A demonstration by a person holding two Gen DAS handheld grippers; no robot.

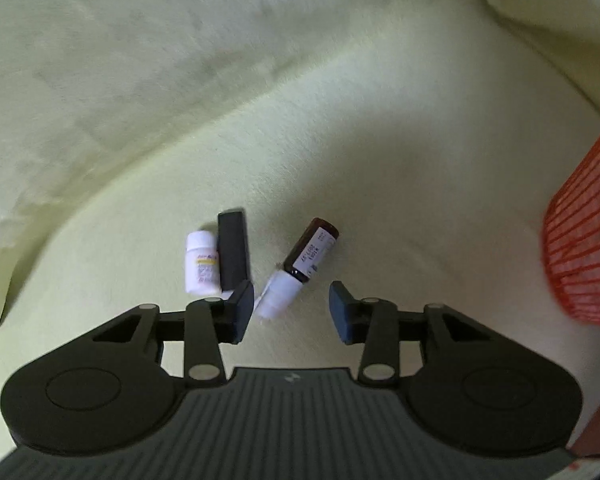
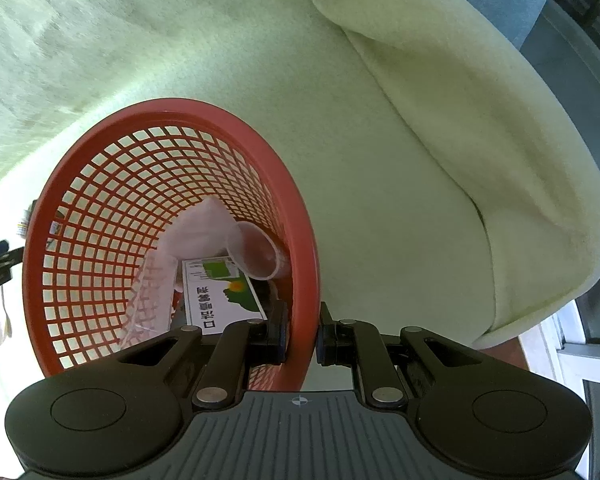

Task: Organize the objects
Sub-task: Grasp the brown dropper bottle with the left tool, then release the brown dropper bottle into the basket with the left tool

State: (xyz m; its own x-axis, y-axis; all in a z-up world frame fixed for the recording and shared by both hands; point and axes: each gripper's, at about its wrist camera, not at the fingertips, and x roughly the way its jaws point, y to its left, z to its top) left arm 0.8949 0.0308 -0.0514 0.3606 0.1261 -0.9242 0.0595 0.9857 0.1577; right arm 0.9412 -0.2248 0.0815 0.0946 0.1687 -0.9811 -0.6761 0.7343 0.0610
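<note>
Steadying the red plastic mesh basket (image 2: pixel 172 208), the right gripper (image 2: pixel 302 330) is clenched on its rim so it stays put. Ahead of the left gripper (image 1: pixel 292 308), whose jaws are released, the brown white-capped bottle (image 1: pixel 300 266) lies between them, ready for grasping.

In my left wrist view, the small white pill bottle (image 1: pixel 201 263) lies mid-frame on the pale green sofa cushion (image 1: pixel 340 128), touching the flat black bar (image 1: pixel 233 255) on its right. Further right lies the dark brown glass bottle (image 1: pixel 300 264); the red mesh basket (image 1: pixel 584 240) stands at the right edge.
</note>
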